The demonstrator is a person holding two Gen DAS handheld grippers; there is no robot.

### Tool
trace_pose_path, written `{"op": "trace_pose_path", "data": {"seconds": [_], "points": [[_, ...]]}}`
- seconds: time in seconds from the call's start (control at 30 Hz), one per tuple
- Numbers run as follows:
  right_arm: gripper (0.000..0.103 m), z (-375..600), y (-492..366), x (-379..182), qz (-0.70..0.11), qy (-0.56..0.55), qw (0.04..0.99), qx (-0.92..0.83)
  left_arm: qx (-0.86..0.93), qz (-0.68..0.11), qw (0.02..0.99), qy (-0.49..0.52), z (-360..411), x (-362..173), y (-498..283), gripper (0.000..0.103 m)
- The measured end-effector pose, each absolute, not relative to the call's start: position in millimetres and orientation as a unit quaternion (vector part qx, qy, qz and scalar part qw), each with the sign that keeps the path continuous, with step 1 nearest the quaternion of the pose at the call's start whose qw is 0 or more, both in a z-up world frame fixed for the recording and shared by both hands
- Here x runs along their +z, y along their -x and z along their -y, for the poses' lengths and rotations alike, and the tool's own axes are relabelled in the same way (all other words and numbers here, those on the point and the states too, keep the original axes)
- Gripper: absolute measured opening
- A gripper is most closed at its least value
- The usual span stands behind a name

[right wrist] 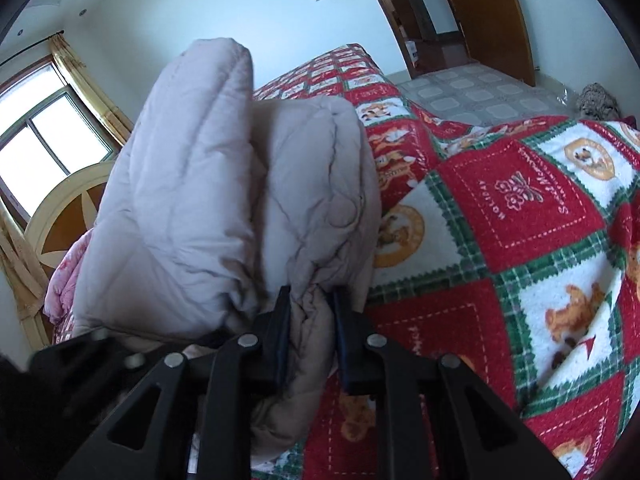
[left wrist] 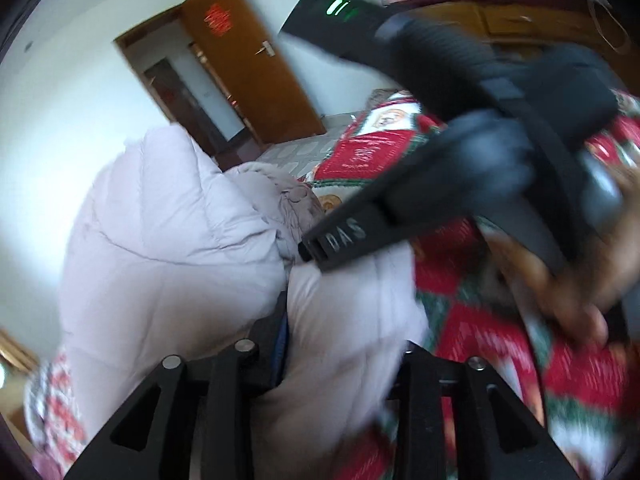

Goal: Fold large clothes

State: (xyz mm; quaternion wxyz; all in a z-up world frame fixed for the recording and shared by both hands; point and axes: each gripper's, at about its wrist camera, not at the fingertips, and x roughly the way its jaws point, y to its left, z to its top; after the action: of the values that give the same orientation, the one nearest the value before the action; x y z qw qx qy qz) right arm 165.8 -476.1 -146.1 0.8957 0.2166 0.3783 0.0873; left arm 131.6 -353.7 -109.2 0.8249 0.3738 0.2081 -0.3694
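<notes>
Two grippers work on one pale padded jacket (right wrist: 192, 200), which is bunched up on a bed covered with a red, green and white patchwork blanket (right wrist: 540, 208).

In the left wrist view, the jacket fills the left and middle part, to the left of the blanket. The left gripper (left wrist: 344, 344) has jacket fabric between its fingers. Only one pad shows, on the left side of the fabric; the other side is hidden by the cloth, so I cannot tell if the jaws really pinch it. To the right of the jacket, the right gripper (left wrist: 310, 250) comes in from the upper right, held by a hand (left wrist: 568, 280). Its tips look close together and touch the jacket's collar area, but the picture is blurred.

In the right wrist view, the jacket stands in thick folds to the left of the blanket's squares. The right gripper (right wrist: 310, 336) pinches a thick fold of the jacket, both pads pressing on the fabric. Right of the jacket, the blanket lies bare.
</notes>
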Motion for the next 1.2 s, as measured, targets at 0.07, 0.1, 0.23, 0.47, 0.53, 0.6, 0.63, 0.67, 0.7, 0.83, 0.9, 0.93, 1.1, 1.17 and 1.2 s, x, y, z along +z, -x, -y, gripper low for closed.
{"op": "trace_pose_path", "data": {"seconds": [0.07, 0.1, 0.23, 0.47, 0.53, 0.6, 0.63, 0.67, 0.7, 0.83, 0.9, 0.93, 1.1, 1.17, 1.2], "points": [[0.019, 479, -166, -148, -0.379, -0.220, 0.895, 0.087, -0.386, -0.202, 0.817, -0.377, 342, -103, -119, 0.050], [0.019, 480, -166, -148, -0.379, -0.224, 0.894, 0.086, -0.398, -0.198, 0.814, -0.374, 333, -98, -113, 0.055], [0.019, 480, -165, -148, -0.379, -0.222, 0.895, 0.082, -0.452, -0.205, 0.824, -0.274, 272, -57, -115, 0.063], [0.020, 477, -163, -146, -0.375, -0.218, 0.898, 0.077, -0.263, -0.235, 0.935, -0.033, 171, -22, -260, 0.081], [0.020, 476, -161, -145, -0.373, -0.217, 0.899, 0.076, -0.251, -0.269, 0.930, -0.025, 174, -38, -298, 0.081], [0.021, 475, -159, -143, -0.370, -0.215, 0.901, 0.075, -0.255, -0.285, 0.923, -0.032, 185, -53, -313, 0.081], [0.023, 475, -158, -143, -0.368, -0.215, 0.902, 0.075, -0.257, -0.286, 0.922, -0.042, 199, -61, -315, 0.081], [0.024, 477, -156, -142, -0.365, -0.217, 0.903, 0.072, -0.258, -0.281, 0.923, -0.051, 208, -68, -308, 0.081], [0.026, 478, -154, -141, -0.362, -0.220, 0.903, 0.069, -0.255, -0.277, 0.924, -0.058, 215, -66, -302, 0.081], [0.041, 493, -143, -120, -0.347, -0.227, 0.908, 0.056, -0.245, -0.268, 0.928, -0.082, 217, -59, -291, 0.081], [0.065, 499, -132, -97, -0.311, -0.223, 0.922, 0.054, -0.250, -0.268, 0.927, -0.080, 212, -57, -288, 0.081], [0.080, 502, -128, -84, -0.290, -0.225, 0.929, 0.058, -0.252, -0.270, 0.926, -0.074, 212, -54, -283, 0.081], [0.086, 490, -166, -62, -0.288, -0.260, 0.910, 0.145, -0.248, -0.269, 0.928, -0.072, 211, -62, -287, 0.081], [0.072, 470, -191, -72, -0.328, -0.221, 0.908, 0.140, -0.248, -0.264, 0.929, -0.076, 211, -61, -284, 0.081], [0.059, 458, -202, -80, -0.348, -0.201, 0.903, 0.149, -0.248, -0.264, 0.929, -0.076, 209, -61, -285, 0.081]]}}
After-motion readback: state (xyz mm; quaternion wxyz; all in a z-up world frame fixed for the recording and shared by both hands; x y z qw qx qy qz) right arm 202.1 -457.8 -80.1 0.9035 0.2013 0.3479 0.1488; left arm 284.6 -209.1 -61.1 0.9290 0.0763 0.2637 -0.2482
